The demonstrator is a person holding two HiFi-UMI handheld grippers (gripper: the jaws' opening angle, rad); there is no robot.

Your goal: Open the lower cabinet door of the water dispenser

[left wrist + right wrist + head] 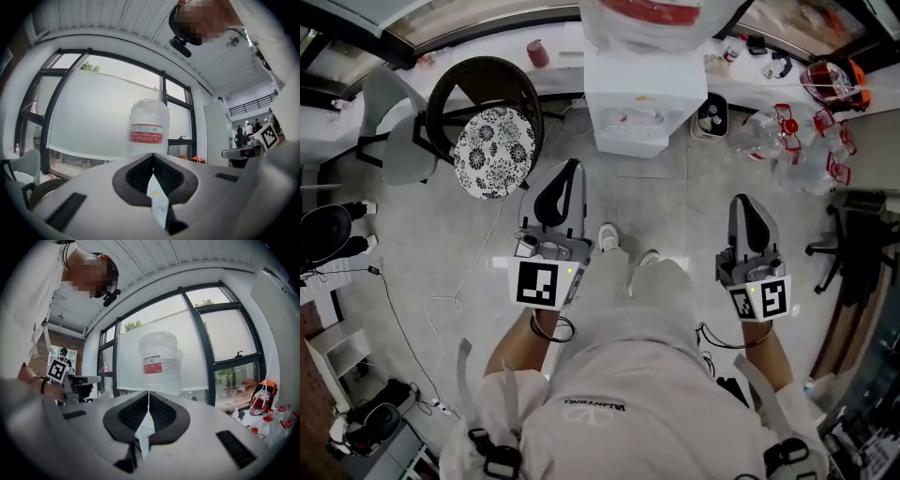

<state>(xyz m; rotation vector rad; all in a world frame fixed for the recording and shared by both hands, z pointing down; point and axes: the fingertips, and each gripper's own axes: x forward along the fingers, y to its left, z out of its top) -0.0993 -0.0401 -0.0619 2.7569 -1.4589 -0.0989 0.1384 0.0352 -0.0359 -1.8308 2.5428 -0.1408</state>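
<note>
The white water dispenser [642, 94] stands against the window wall ahead of me, a wrapped water bottle [647, 19] on top. Its lower cabinet door does not show from above. My left gripper [569, 169] and right gripper [743, 202] are held level over the floor, both short of the dispenser and not touching it. In the left gripper view the jaws meet at the tips, nothing between them, and the bottle [147, 126] rises beyond them. The right gripper [149, 392] is shut too, with the bottle [160, 363] straight ahead. The jaws hide the dispenser's body in both gripper views.
A round wicker chair with a floral cushion [492, 150] stands left of the dispenser, a grey chair [394, 141] beyond it. Empty clear water bottles [797, 141] and an orange helmet [834, 80] lie at the right. A thin cable [478, 272] runs across the floor.
</note>
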